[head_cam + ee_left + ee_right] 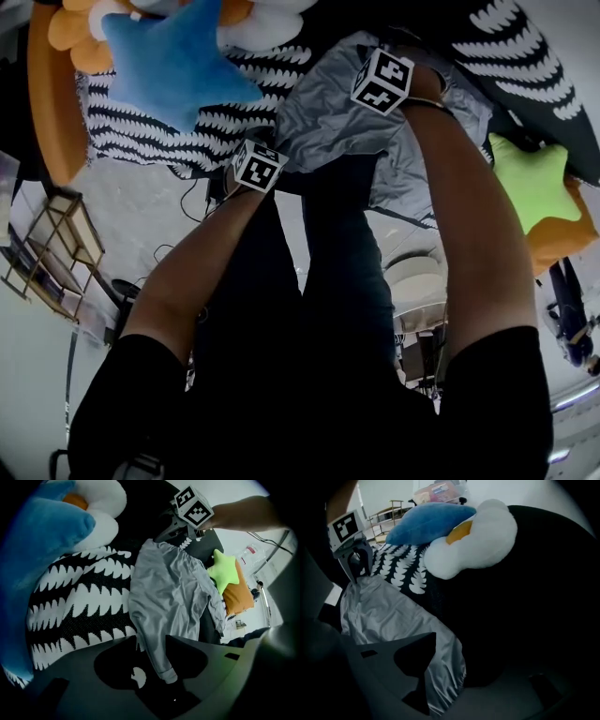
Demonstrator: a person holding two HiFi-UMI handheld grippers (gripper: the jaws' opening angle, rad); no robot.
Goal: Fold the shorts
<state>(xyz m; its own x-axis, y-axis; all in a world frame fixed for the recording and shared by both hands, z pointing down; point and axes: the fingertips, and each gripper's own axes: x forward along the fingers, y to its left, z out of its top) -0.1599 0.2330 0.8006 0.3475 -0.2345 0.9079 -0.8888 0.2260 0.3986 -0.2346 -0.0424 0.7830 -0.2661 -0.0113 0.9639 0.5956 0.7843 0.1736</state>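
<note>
Head view: grey shorts (328, 117) lie spread out, touching a black-and-white zigzag throw (159, 141). Left gripper view: the left gripper (161, 670) pinches one hem. Right gripper view: the right gripper (433, 686) clamps the opposite edge

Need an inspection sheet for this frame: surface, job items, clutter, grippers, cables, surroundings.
Surface: dark seat, partly covered by a black-and-white blanket.
Job's things: grey shorts, rumpled, held between both grippers.
Clutter: blue star pillow; white-and-orange pillow; green star pillow on an orange cushion.
Grippers: left gripper shut on a shorts hem; right gripper shut on the opposite edge.
Cables: thin cable on the floor.
Surroundings: wooden rack; pale floor.
</note>
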